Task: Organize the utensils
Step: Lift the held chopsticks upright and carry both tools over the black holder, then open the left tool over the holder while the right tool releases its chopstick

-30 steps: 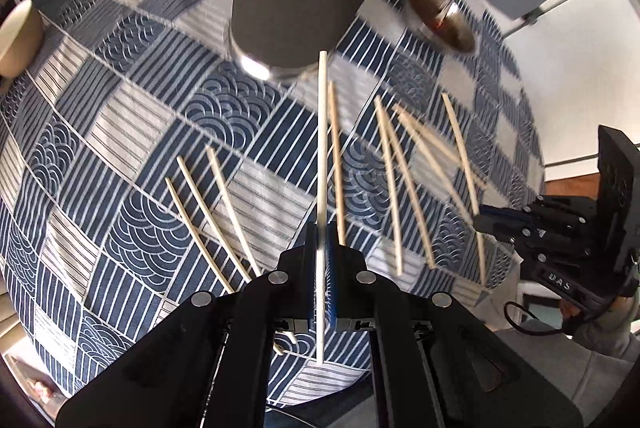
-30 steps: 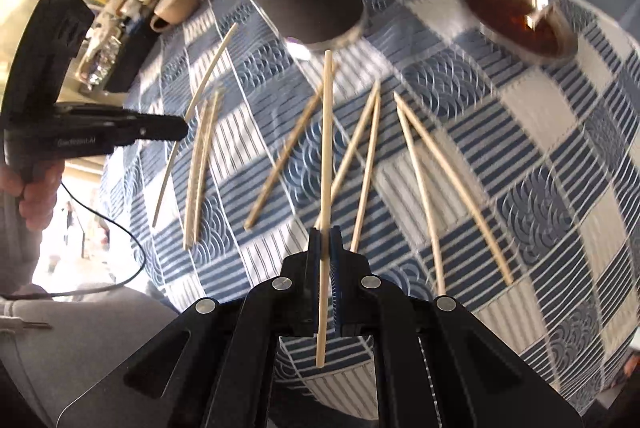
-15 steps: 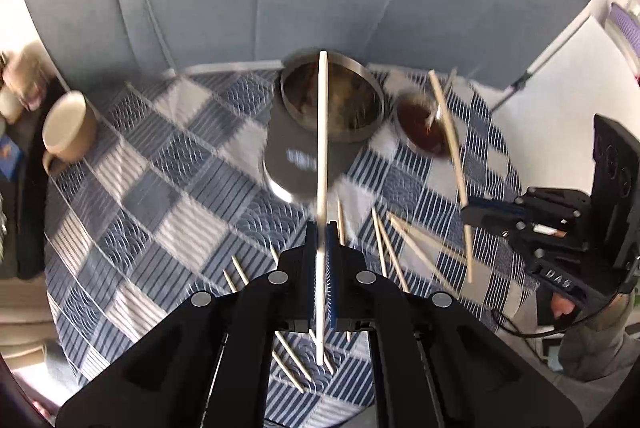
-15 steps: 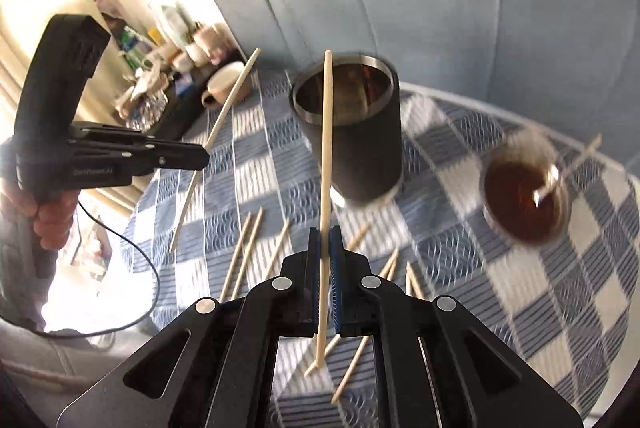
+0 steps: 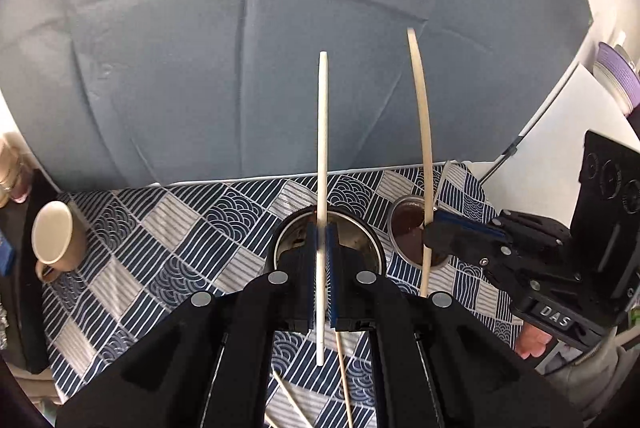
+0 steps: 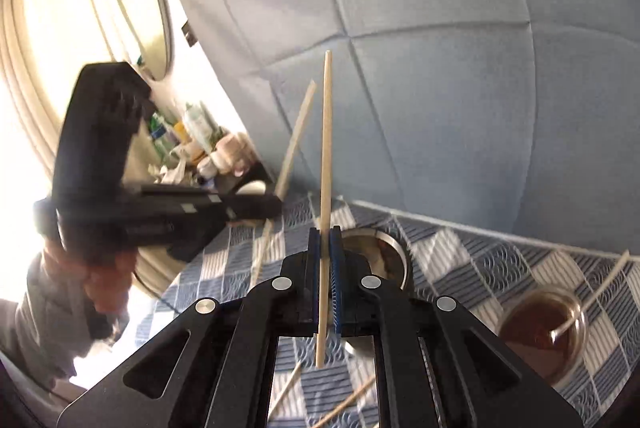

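Note:
My left gripper (image 5: 322, 240) is shut on a pale wooden chopstick (image 5: 322, 131) held upright, just above the open mouth of a dark steel-rimmed tumbler (image 5: 370, 248). My right gripper (image 6: 325, 240) is shut on another chopstick (image 6: 326, 131), also upright, close to the same tumbler (image 6: 394, 252). In the left wrist view the right gripper (image 5: 434, 234) and its chopstick (image 5: 420, 115) stand to the right. In the right wrist view the left gripper (image 6: 276, 205), blurred, holds its chopstick (image 6: 296, 135) at left. Loose chopsticks (image 5: 344, 380) lie on the cloth below.
A blue-and-white patterned cloth (image 5: 192, 228) covers the table. A small bowl of brown liquid with a spoon (image 6: 548, 328) sits right of the tumbler. A beige mug (image 5: 54, 234) lies at the far left. A blue padded wall (image 5: 240, 47) rises behind.
Both grippers have risen and tilted up from the cloth with their chopsticks, moving from beside the tumbler to above its mouth. The view now looks at the wall behind.

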